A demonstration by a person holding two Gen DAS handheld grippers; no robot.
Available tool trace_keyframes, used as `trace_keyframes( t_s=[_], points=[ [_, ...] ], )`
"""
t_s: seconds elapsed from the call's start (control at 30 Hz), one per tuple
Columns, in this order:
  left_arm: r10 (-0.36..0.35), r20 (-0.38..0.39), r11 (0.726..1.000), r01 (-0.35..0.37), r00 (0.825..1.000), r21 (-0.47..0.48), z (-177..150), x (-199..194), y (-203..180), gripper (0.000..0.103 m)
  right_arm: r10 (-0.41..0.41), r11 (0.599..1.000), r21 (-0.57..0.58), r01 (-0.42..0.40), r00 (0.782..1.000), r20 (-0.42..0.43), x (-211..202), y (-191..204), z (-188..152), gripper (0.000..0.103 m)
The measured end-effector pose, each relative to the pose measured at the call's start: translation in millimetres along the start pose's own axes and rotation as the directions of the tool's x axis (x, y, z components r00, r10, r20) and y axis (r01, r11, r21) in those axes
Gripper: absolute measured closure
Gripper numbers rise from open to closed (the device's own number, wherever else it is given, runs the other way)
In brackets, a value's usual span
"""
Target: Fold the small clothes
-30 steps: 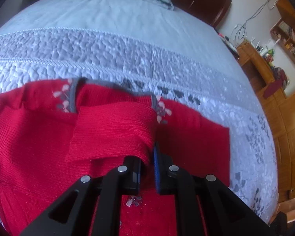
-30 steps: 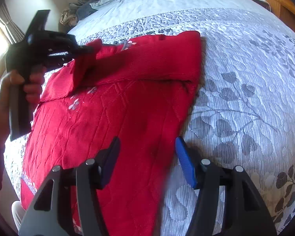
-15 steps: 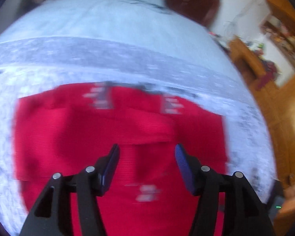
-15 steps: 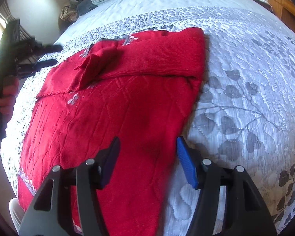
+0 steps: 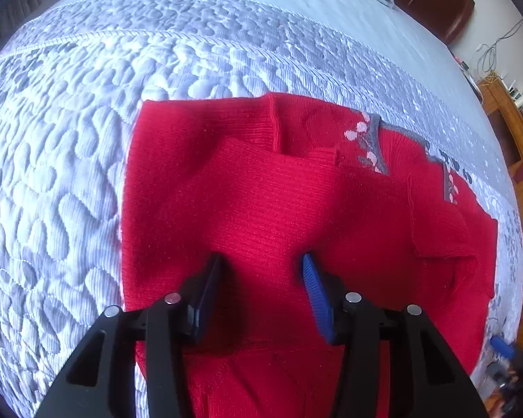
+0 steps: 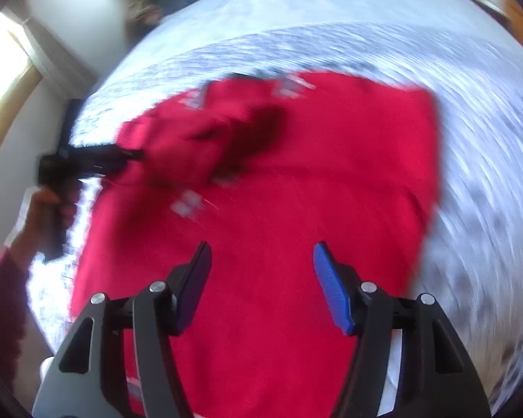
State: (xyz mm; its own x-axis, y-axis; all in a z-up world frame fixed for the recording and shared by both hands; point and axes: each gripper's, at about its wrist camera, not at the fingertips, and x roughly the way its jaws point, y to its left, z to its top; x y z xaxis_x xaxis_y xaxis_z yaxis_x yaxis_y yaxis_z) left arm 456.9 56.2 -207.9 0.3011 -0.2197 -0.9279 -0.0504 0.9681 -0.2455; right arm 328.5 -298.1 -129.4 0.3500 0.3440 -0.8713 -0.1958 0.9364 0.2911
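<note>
On the quilted bed (image 5: 69, 160) lies a red sweater (image 5: 261, 202); left hand-held gripper (image 5: 261, 271) closing, empty; right hand-held gripper (image 6: 261, 257) open.

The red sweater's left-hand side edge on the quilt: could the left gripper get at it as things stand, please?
Probably yes. The left gripper hangs over the red sweater, jaws closing with nothing between them, and the edge lies bare on the quilt with nothing over it.

A pale blue quilted bedspread (image 5: 69, 160) with grey leaf patterns is covering the bed. A dark wooden headboard (image 5: 432, 3) is standing behind it, and wooden furniture (image 5: 516, 129) is lining the wall.
</note>
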Motion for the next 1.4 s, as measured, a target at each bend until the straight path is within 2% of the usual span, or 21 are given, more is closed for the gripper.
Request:
trace_keyframes(
  t_s=[0.07, 0.2, 0.3, 0.4, 0.57, 0.63, 0.77, 0.8, 0.9, 0.93, 0.97, 1.0, 1.1, 1.17, 1.2, 1.23, 1.3, 1.4],
  points=[
    [-0.014, 0.003, 1.0, 0.014, 1.0, 0.001, 0, 1, 1, 0.053, -0.011, 0.999, -0.036, 0.01, 1.0, -0.022, 9, 21, 32, 0.042],
    [-0.027, 0.003, 1.0, 0.026, 1.0, 0.015, -3, 3, 5, 0.053, 0.066, 0.997, -0.033, -0.07, 0.991, -0.112, 45, 57, 98, 0.043],
    [-0.001, 0.007, 0.999, 0.0, 1.0, 0.042, -4, 3, 1, 0.053, 0.029, 0.999, -0.033, -0.036, 0.984, -0.175, 79, 71, 130, 0.043],
    [0.003, 0.008, 0.999, -0.004, 1.0, 0.04, 0, 7, -2, 0.053, -0.016, 1.0, -0.013, 0.014, 0.969, -0.246, 110, 70, 141, 0.044],
    [-0.012, 0.006, 0.999, 0.011, 1.0, 0.043, 2, 9, -1, 0.053, -0.031, 0.997, 0.06, 0.054, 0.943, -0.331, 143, 54, 138, 0.044],
    [-0.014, 0.002, 0.999, 0.014, 1.0, 0.042, 3, 9, 0, 0.053, -0.061, 0.996, 0.043, 0.081, 0.934, -0.353, 154, 52, 132, 0.044],
    [-0.003, 0.005, 0.999, 0.003, 1.0, 0.043, 2, 9, 0, 0.053, -0.137, 0.99, -0.034, 0.133, 0.928, -0.346, 163, 68, 128, 0.029],
    [-0.002, 0.006, 0.999, 0.002, 1.0, 0.042, 3, 9, -1, 0.053, -0.179, 0.984, -0.07, 0.165, 0.921, -0.346, 167, 75, 126, 0.029],
    [-0.004, 0.006, 0.999, 0.003, 1.0, 0.04, 3, 10, -1, 0.053, -0.259, 0.965, -0.122, 0.231, 0.908, -0.33, 170, 85, 124, 0.039],
    [-0.005, 0.006, 0.999, 0.004, 1.0, 0.038, 3, 10, 0, 0.053, -0.262, 0.965, -0.119, 0.236, 0.908, -0.327, 168, 85, 125, 0.052],
    [-0.006, 0.006, 0.999, 0.006, 1.0, 0.039, 3, 10, 0, 0.053, -0.261, 0.965, -0.109, 0.238, 0.91, -0.323, 164, 84, 127, 0.075],
    [-0.008, 0.005, 0.999, 0.008, 1.0, 0.038, 3, 10, 0, 0.053, -0.248, 0.969, -0.091, 0.231, 0.916, -0.316, 157, 79, 129, 0.092],
    [-0.006, 0.004, 0.999, 0.006, 1.0, 0.035, 3, 9, 1, 0.053, -0.164, 0.986, -0.01, 0.168, 0.941, -0.296, 132, 55, 133, 0.096],
    [-0.003, 0.006, 0.999, 0.003, 1.0, 0.033, 3, 9, 1, 0.053, -0.174, 0.983, 0.013, 0.181, 0.959, -0.225, 106, 31, 134, 0.096],
    [0.0, 0.007, 0.999, 0.0, 1.0, 0.032, 3, 9, 1, 0.053, -0.133, 0.989, 0.037, 0.142, 0.974, -0.183, 90, 14, 132, 0.096],
    [0.002, 0.008, 0.999, -0.003, 1.0, 0.034, 2, 9, 0, 0.053, -0.11, 0.99, 0.065, 0.122, 0.98, -0.167, 80, 1, 130, 0.095],
    [0.006, 0.009, 0.999, -0.006, 1.0, 0.034, 2, 9, -1, 0.053, -0.092, 0.986, 0.125, 0.109, 0.986, -0.135, 57, -38, 120, 0.093],
    [0.012, 0.013, 0.999, -0.012, 1.0, 0.033, 2, 10, -2, 0.052, -0.155, 0.973, 0.151, 0.177, 0.977, -0.149, 43, -78, 101, 0.084]
  ],
)
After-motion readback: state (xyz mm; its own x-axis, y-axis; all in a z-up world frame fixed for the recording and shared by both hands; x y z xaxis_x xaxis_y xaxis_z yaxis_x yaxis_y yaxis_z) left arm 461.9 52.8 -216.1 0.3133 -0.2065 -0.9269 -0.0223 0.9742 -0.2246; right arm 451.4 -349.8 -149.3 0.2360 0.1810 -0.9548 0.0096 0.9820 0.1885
